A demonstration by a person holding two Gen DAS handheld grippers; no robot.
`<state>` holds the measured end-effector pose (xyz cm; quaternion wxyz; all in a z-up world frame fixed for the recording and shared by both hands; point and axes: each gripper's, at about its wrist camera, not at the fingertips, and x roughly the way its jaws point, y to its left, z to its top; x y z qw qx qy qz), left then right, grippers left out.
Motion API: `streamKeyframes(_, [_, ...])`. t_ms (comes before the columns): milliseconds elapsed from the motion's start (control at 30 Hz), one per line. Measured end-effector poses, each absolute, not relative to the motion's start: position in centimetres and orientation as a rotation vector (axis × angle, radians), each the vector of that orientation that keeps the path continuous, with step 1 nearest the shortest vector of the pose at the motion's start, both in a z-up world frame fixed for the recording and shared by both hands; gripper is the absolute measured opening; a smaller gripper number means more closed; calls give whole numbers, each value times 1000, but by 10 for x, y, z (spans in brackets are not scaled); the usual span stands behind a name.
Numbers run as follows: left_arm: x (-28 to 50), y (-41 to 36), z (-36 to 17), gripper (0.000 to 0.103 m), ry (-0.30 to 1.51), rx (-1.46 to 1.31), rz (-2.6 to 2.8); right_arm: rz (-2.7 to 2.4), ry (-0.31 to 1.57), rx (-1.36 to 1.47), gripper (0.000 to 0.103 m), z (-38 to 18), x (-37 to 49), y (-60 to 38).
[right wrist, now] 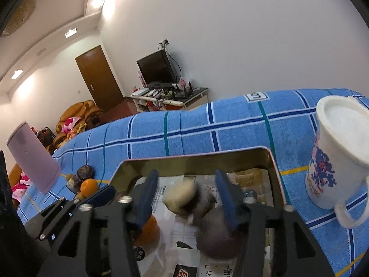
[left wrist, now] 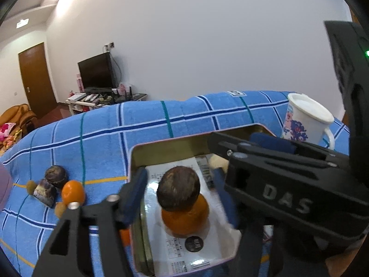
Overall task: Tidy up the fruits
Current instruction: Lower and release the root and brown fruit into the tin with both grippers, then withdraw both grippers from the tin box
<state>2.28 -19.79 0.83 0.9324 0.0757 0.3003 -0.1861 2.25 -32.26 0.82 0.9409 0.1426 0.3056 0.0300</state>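
Note:
An open metal tin [left wrist: 166, 142] lined with printed paper sits on a blue checked towel [left wrist: 96, 138]. Inside it, a dark brown round fruit [left wrist: 178, 189] rests on an orange [left wrist: 185, 220]. My left gripper [left wrist: 178, 172] is open, its blue pads standing clear on either side of the brown fruit. My right gripper [right wrist: 186, 175] is open too, over the tin [right wrist: 184, 158]. Below its pads lie blurred fruits: a pale and dark piece [right wrist: 184, 199] and a purplish round one [right wrist: 216, 240]. The right gripper [left wrist: 221, 147] crosses the left wrist view from the right.
Loose fruits lie on the towel left of the tin: a dark round one [left wrist: 56, 175], a cut piece [left wrist: 45, 192], an orange [left wrist: 72, 192] and small tan ones. A white mug [right wrist: 334, 150] stands to the right, a pink cup [right wrist: 32, 159] to the left.

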Motion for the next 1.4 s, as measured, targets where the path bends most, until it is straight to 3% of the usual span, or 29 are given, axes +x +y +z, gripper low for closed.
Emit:
streamKeyframes(33, [22, -196, 9, 73, 609, 151, -376, 61, 617, 292, 71, 9, 21, -323])
streamKeyframes(167, [20, -195, 10, 76, 603, 150, -367, 54, 586, 298, 71, 13, 18, -324])
streamKeyframes(233, [20, -193, 10, 84, 599, 148, -358, 50, 577, 308, 71, 14, 17, -327])
streamKeyframes(300, [18, -189, 12, 98, 582, 139, -339, 39, 560, 309, 71, 16, 15, -327])
streamKeyframes(367, [16, -184, 14, 102, 559, 125, -322, 19, 535, 292, 72, 19, 11, -325])
streamKeyframes(867, [9, -160, 16, 103, 519, 130, -228, -97, 352, 182, 79, 33, -17, -318])
streamKeyframes(1400, [6, -121, 12, 103, 516, 108, -178, -126, 312, 101, 80, 34, -31, -302])
